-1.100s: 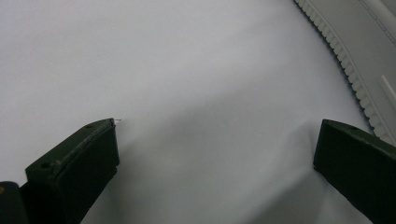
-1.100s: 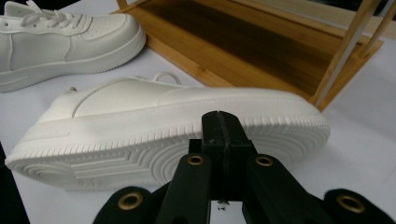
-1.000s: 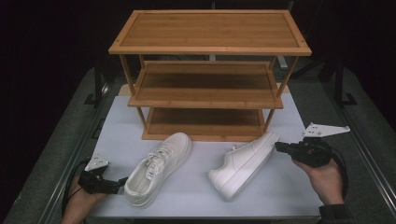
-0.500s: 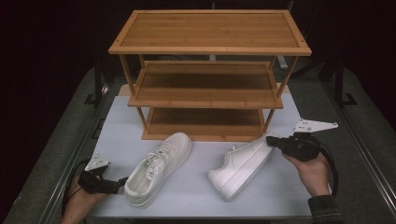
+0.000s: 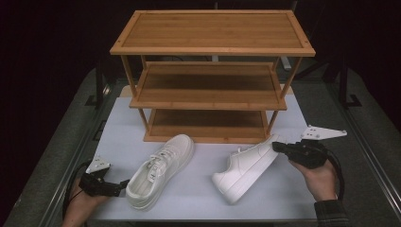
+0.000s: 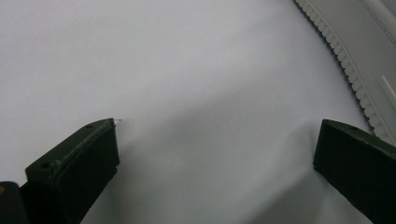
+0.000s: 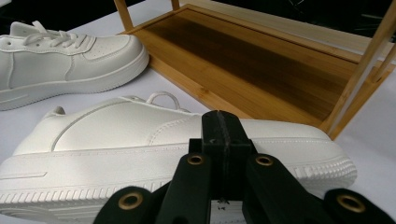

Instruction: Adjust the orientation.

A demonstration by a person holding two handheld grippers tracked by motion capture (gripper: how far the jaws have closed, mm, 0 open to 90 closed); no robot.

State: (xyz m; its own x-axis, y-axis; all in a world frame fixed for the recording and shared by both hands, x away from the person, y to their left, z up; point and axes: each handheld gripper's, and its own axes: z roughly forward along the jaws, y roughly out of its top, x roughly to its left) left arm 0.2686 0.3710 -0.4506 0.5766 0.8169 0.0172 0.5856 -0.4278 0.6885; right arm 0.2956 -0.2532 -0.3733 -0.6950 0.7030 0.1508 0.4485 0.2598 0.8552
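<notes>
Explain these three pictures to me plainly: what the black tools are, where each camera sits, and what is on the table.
A person holds a hand-operated two-jaw gripper in each hand. The high view looks down on a white table with a three-tier wooden shoe rack and two white sneakers. The other two cameras ride on the grippers. The left gripper rests by the left sneaker, jaws wide apart over bare table, holding nothing. The right gripper has its jaws together at the toe of the right sneaker, which lies tipped on its side; whether they pinch it, I cannot tell.
</notes>
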